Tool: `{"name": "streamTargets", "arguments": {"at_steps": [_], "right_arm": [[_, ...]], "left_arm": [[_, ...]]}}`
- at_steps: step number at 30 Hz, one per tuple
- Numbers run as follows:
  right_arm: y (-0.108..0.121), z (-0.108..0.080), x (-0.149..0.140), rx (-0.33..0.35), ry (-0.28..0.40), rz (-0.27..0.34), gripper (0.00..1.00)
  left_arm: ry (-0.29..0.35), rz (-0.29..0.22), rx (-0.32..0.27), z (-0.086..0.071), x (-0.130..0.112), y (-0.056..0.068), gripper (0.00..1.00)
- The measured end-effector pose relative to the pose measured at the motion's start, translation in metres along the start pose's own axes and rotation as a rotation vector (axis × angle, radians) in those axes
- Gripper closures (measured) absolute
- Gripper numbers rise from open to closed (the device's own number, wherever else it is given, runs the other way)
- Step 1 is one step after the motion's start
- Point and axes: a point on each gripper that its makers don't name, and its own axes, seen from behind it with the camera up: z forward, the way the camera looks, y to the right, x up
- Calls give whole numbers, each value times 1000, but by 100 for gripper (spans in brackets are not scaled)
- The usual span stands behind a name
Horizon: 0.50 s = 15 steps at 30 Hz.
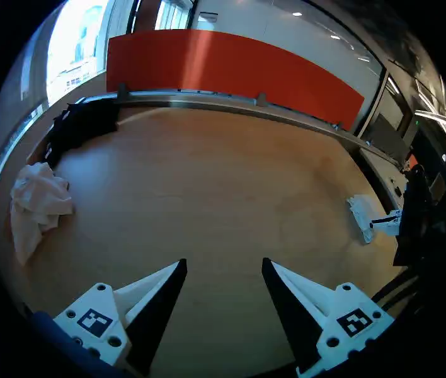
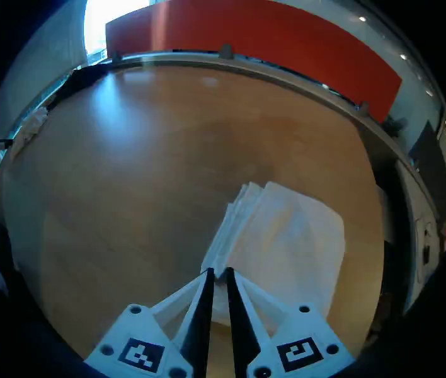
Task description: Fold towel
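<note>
Showing right gripper (image 2: 218,271) jaws almost closed at the folded towel's (image 2: 286,239) near edge on the wooden table (image 2: 128,189) — hold uncertain; left gripper (image 1: 223,262) wide open, empty. Risk — a snagged layer could pull the folds apart.

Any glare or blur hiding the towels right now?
Left gripper view: window blown out, crumpled towel evenly lit and sharp. Right gripper view: pale glare on the table, far from the folded towel, whose stacked edges read clearly; fisheye bends the table's far edge in both.
</note>
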Motion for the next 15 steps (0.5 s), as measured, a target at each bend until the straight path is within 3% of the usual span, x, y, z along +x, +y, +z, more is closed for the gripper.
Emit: {"name": "streamTargets", "arguments": {"at_steps": [15], "right_arm": [[-10, -5, -8, 36, -20, -18, 90]], "left_arm": [[2, 1, -1, -1, 0, 1, 12]]}}
